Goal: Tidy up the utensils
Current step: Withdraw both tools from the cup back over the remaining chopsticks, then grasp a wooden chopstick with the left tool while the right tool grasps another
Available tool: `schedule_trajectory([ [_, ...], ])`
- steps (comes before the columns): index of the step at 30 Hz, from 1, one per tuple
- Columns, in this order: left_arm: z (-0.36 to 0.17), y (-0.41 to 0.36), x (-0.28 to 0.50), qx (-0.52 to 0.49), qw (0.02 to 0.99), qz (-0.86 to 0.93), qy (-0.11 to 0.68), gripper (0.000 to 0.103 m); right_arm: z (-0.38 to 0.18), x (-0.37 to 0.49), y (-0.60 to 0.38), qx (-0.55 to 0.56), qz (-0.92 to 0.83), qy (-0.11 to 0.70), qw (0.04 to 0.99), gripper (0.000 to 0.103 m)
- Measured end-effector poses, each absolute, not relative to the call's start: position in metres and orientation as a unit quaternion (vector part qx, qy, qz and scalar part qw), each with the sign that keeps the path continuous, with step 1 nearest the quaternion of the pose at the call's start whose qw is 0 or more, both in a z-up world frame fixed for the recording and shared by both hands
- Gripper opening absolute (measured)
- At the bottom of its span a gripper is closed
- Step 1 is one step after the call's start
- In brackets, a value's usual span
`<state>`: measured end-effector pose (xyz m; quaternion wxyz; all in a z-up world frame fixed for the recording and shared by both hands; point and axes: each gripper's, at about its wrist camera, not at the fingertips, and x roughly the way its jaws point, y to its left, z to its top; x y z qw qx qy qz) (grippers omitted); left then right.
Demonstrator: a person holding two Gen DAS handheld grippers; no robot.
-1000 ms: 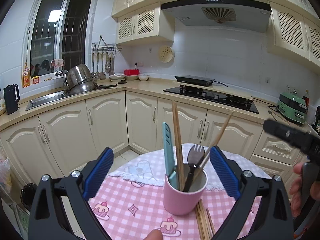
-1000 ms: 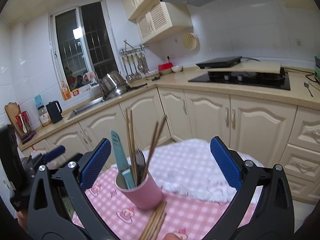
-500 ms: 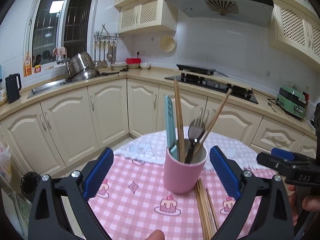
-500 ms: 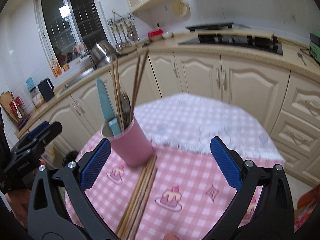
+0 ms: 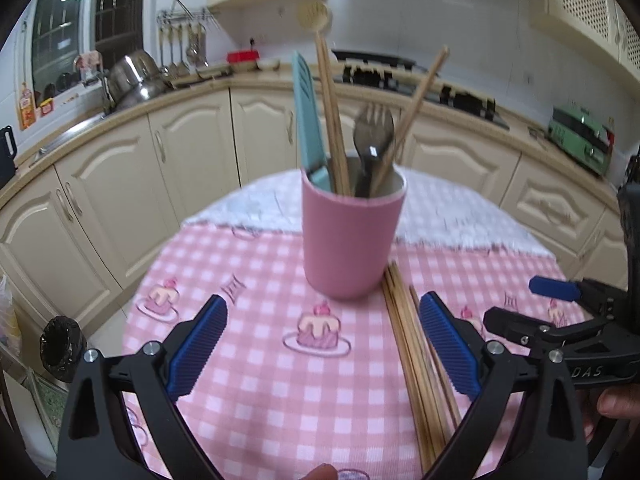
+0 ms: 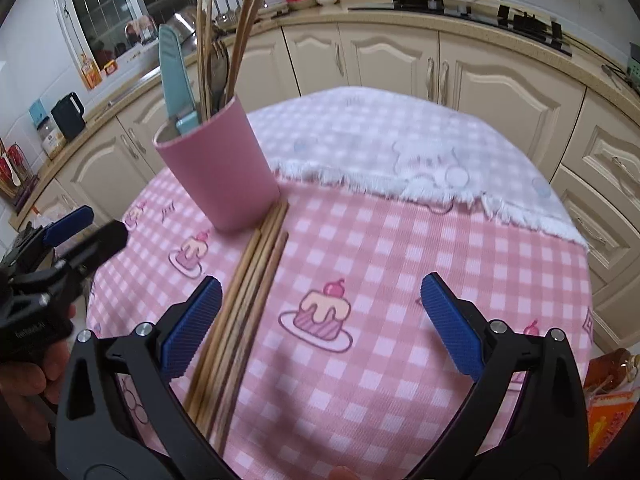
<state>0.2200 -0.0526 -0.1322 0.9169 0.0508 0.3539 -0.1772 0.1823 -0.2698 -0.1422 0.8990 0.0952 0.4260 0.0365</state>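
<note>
Loose chopsticks (image 6: 240, 304) lie just inside the right gripper's (image 6: 320, 320) left finger, jaws wide. The left gripper (image 5: 322, 344) is also wide, empty, with the pink cup (image 5: 352, 240) just ahead.

The round counter (image 6: 460, 264) is covered with a pink checked cloth (image 6: 384, 360) printed with little cakes, and a white fringed cloth (image 6: 400, 148) lies over its far half. A pink cup (image 5: 352, 236) stands upright near the middle. A bundle of wooden chopsticks (image 6: 240, 312) lies flat on the pink cloth, its far ends touching the cup's base.
</note>
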Motion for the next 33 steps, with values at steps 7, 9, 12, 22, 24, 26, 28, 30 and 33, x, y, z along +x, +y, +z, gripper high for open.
schedule_trajectory([
  [7,-0.158,-0.064,0.223,0.071,0.898,-0.186,0.393,0.095,-0.155,0.18,-0.27,0.082,0.037,0.445,0.891,0.097],
  [9,-0.165,-0.068,0.223,0.08,0.891,-0.194,0.403,0.095,-0.156,0.18,-0.27,0.083,0.039,0.447,0.89,0.097],
  [12,-0.178,-0.074,0.225,0.084,0.877,-0.207,0.426,0.095,-0.16,0.179,-0.273,0.088,0.038,0.45,0.888,0.097],
  [22,-0.2,-0.083,0.224,0.102,0.865,-0.204,0.448,0.095,-0.168,0.176,-0.281,0.094,0.034,0.463,0.881,0.097],
  [24,-0.2,-0.085,0.222,0.112,0.867,-0.202,0.442,0.095,-0.168,0.178,-0.278,0.089,0.038,0.465,0.88,0.097],
  [26,-0.2,-0.087,0.219,0.125,0.872,-0.196,0.431,0.095,-0.168,0.18,-0.276,0.083,0.04,0.466,0.88,0.097],
  [28,-0.201,-0.087,0.217,0.131,0.877,-0.19,0.422,0.095,-0.17,0.182,-0.272,0.078,0.042,0.47,0.878,0.097],
  [30,-0.2,-0.086,0.216,0.13,0.879,-0.185,0.421,0.095,-0.171,0.184,-0.267,0.07,0.046,0.473,0.877,0.097],
  [33,-0.199,-0.083,0.216,0.129,0.879,-0.183,0.422,0.095,-0.175,0.187,-0.254,0.05,0.056,0.48,0.874,0.097],
])
